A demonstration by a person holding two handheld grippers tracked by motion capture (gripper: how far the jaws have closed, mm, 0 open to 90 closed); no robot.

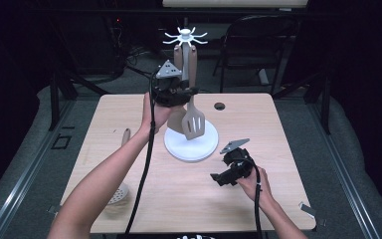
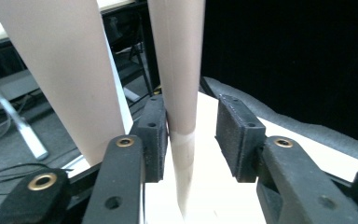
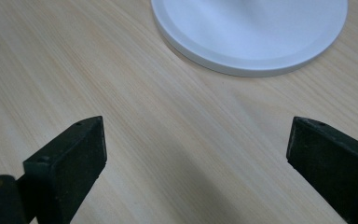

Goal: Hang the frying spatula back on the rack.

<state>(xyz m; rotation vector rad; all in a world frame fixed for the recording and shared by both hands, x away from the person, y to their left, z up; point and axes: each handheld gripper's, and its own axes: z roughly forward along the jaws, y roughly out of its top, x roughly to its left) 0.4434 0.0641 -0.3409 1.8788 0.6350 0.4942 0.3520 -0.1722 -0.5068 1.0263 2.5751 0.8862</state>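
Note:
A white utensil stand (image 1: 185,37) with hooks on top rises from a round white base (image 1: 191,147) on the wooden table (image 1: 129,114). Two tan utensils hang from it: a slotted spatula (image 1: 195,122) and a second one (image 1: 178,119) beside it. My left gripper (image 1: 186,92) is raised at the spatula's handle (image 2: 177,70), open. The handle stands between the jaws, against the left pad (image 2: 154,135) with a gap to the other. The second handle (image 2: 60,70) hangs to the left. My right gripper (image 1: 216,179) hovers low over the table, open and empty, near the base (image 3: 251,32).
A skimmer spoon (image 1: 119,194) with a wooden handle lies at the table's left front. A cable hole (image 1: 220,106) sits behind the stand. A dark chair (image 1: 258,45) stands beyond the far edge. Bare wood (image 3: 121,70) lies under the right gripper (image 3: 198,154).

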